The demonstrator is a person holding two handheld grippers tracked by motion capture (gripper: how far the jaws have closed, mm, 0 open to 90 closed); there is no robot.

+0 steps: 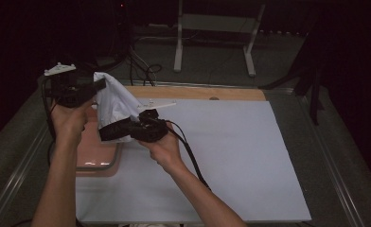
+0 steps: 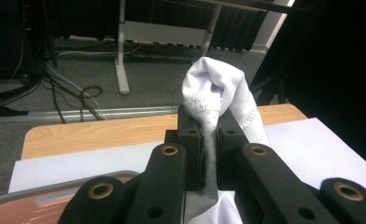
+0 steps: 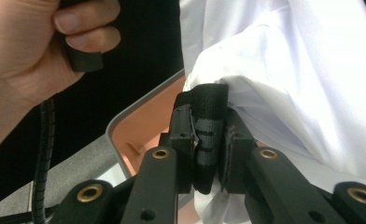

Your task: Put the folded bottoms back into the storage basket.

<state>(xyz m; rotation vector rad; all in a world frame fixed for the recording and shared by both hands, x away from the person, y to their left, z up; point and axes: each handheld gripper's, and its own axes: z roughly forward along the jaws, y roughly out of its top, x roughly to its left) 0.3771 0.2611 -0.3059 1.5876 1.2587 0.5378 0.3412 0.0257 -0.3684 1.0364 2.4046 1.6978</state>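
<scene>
A white garment [image 1: 115, 101] with a black elastic band [image 1: 116, 130] hangs stretched between my two grippers, above a pink tray [image 1: 96, 156]. My left gripper [image 1: 98, 86] is raised at the far left and is shut on a bunched white fold [image 2: 218, 84], which passes between its pads [image 2: 209, 123]. My right gripper [image 1: 109, 131] is lower, pointing left, and is shut on the black band [image 3: 204, 105] at the garment's lower edge [image 3: 208, 116]. White cloth [image 3: 288, 70] billows behind that grip. The person's left hand [image 3: 27, 46] shows beyond it.
The grey-rimmed tray [image 3: 113, 140] lies at the table's left on a large white sheet [image 1: 231, 156]. A wooden strip [image 1: 198, 92] runs along the far edge. Behind the table are a metal stand [image 1: 212, 28] and floor cables [image 1: 145, 71].
</scene>
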